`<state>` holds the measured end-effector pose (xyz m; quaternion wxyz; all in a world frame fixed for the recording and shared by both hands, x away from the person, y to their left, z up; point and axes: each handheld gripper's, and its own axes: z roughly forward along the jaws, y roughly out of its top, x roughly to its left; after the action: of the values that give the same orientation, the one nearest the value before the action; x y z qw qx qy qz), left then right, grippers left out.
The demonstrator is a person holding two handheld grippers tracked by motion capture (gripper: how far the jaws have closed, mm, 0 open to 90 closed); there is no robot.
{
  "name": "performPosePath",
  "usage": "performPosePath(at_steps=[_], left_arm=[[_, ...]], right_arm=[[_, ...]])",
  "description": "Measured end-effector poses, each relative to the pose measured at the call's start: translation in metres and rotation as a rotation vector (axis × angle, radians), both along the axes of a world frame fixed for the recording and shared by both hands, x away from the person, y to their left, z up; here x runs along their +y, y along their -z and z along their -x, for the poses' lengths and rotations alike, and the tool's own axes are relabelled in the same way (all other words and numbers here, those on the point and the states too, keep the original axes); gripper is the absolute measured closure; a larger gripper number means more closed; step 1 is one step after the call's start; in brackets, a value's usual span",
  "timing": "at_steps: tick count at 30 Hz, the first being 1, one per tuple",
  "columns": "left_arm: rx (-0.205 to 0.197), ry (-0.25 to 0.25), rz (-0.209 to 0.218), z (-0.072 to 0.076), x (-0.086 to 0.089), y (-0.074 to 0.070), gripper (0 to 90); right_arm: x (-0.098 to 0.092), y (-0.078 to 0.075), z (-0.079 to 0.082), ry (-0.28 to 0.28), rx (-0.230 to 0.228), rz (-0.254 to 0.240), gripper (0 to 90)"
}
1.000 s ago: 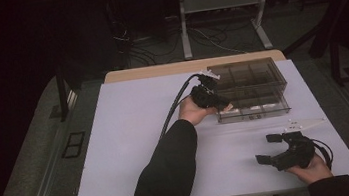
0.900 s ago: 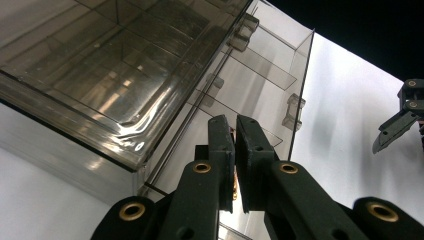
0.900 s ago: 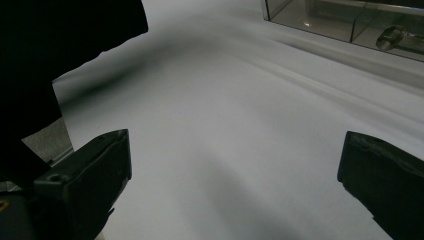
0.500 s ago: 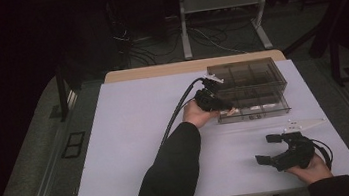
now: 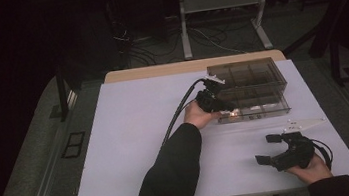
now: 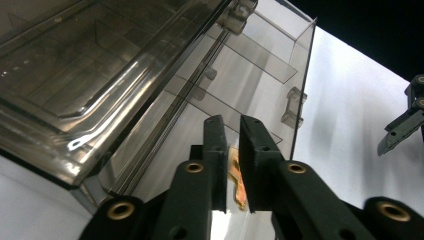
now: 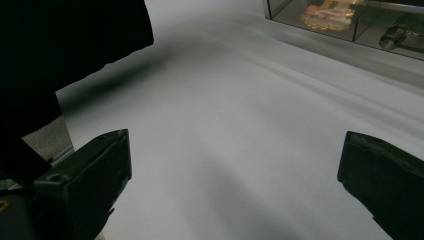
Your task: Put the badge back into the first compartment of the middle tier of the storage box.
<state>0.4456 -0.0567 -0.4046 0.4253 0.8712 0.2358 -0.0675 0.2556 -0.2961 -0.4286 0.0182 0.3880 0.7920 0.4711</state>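
On the white tabletop (image 5: 133, 143), a dark sleeve (image 5: 172, 179) rises from the 6 o'clock edge of the high view toward the centre. The hand at its end carries the left gripper (image 5: 221, 106), whose black cable (image 5: 177, 115) trails back toward 7 o'clock. This gripper sits at the near left corner of a smoky, clear plastic organizer box (image 5: 257, 90), which stands at about 1 o'clock from the centre of the tabletop.

In the left gripper view, the left gripper (image 6: 231, 150) reaches into the lower tray of the box, under the lid that lies up at 10 o'clock. Its jaws stand narrow and have just been opening slightly. A small orange-gold piece (image 6: 239, 184) lies in the slim gap between them; whether the pads press on it cannot be told.

Farther right, at about 4 o'clock in the high view, the right gripper (image 5: 267, 149) rests low over the tabletop in the other hand, with its jaws spread wide and nothing between them. In the right gripper view a golden ornament (image 7: 327, 16) lies in a compartment of the box at 1 o'clock.
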Motion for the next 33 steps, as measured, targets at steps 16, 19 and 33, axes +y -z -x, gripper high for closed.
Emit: performPosePath(at_steps=[16,19,33], left_arm=[[-0.065,0.003,0.0,0.018,0.012,-0.021,36.5],[-0.072,0.003,0.0,0.02,0.016,-0.024,33.3],[-0.072,-0.066,0.039,0.032,0.042,-0.028,3.1]], right_arm=[[-0.003,-0.001,-0.002,0.021,-0.007,-0.009,0.3],[-0.003,-0.001,-0.001,0.022,-0.002,-0.009,0.3],[-0.007,-0.002,-0.003,0.029,-0.009,-0.017,0.3]])
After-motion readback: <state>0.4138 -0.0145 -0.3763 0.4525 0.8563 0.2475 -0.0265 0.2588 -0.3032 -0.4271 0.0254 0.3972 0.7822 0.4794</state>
